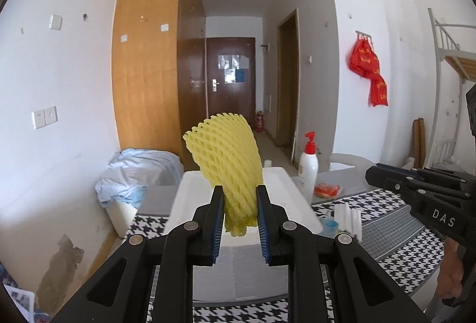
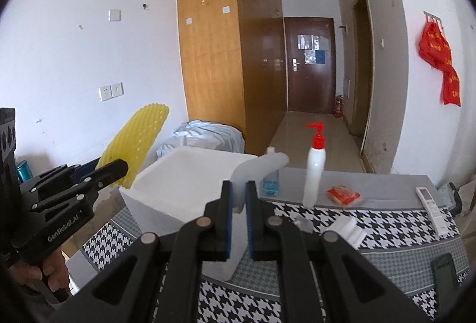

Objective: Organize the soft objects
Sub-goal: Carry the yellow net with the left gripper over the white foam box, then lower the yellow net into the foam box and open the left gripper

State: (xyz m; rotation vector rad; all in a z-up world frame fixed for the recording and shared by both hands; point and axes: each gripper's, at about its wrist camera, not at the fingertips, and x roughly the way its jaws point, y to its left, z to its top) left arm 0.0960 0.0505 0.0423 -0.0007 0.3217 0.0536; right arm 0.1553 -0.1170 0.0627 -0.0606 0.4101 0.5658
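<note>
While "DAS" marks right tongs (image 1: 372,174), left tongs (image 1: 239,204) read "GenRobot.AI".

Upright yellow foam net (image 1: 226,165), white foam strip (image 2: 261,164)

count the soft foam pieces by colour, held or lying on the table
yellow foam net, held in the left gripper: 1
white foam sheet, held in the right gripper: 1
white foam pieces on the checked table: looks like 1 small stack
total: 3
</note>
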